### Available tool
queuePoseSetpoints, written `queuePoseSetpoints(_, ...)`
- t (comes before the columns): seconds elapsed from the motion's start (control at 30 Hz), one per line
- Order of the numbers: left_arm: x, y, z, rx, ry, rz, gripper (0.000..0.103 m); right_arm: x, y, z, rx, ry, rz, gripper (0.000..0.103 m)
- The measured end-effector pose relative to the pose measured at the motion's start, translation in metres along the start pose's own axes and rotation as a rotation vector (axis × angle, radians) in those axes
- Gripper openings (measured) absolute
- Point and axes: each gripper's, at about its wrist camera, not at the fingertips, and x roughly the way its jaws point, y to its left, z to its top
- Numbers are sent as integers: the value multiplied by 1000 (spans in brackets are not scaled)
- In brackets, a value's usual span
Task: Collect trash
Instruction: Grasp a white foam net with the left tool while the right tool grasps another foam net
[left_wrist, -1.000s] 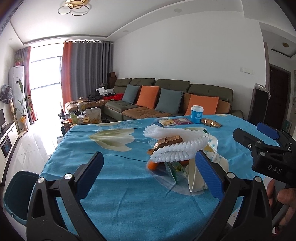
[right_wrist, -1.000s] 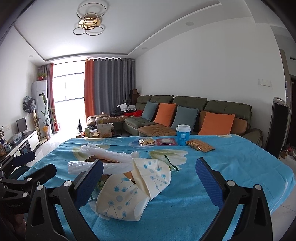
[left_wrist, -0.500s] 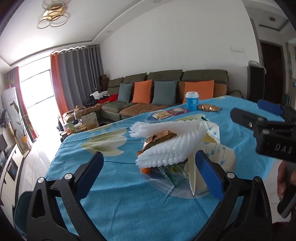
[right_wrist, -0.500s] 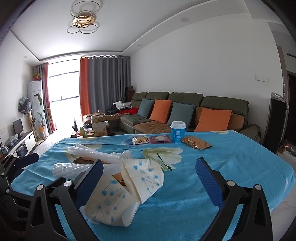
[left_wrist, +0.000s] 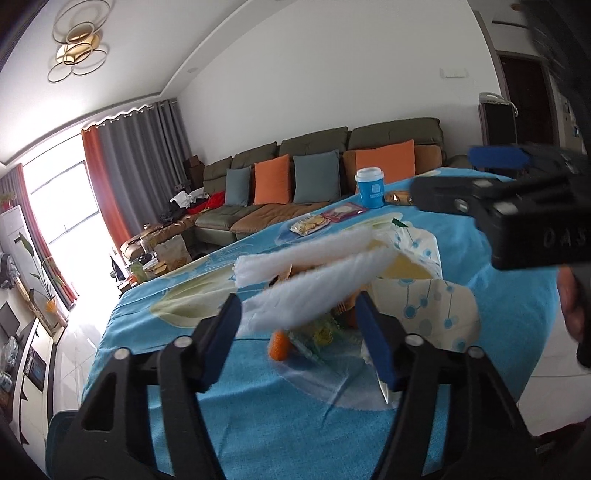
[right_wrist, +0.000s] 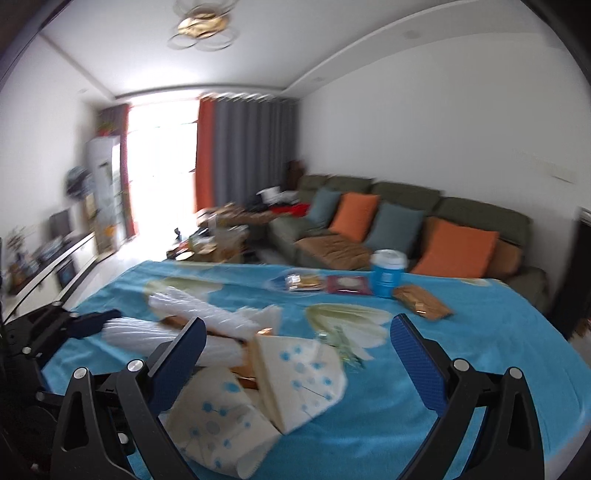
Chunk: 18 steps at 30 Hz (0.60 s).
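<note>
Both grippers at trash pile on worktop (left_wrist: 258, 424): left gripper (left_wrist: 299, 332) just been closing, half-shut around white foam sheet (left_wrist: 314, 273), contact unclear; right gripper (right_wrist: 299, 354) wide, empty

White ribbed foam netting (left_wrist: 314, 280) between matt blue finger pads (left_wrist: 373, 339); beyond them, dotted paper wrapper (left_wrist: 424, 306) on woven blue cloth (left_wrist: 295, 424).
</note>
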Motion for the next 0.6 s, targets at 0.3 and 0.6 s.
queuePoseSetpoints(0.3,7,-1,-3,30,22,-9,38,34,23,20,-138,106,181,82)
queuePoseSetpoints(0.6,0,-3,-4,86,-44,49,51,38,26,18,-126,119,184,82)
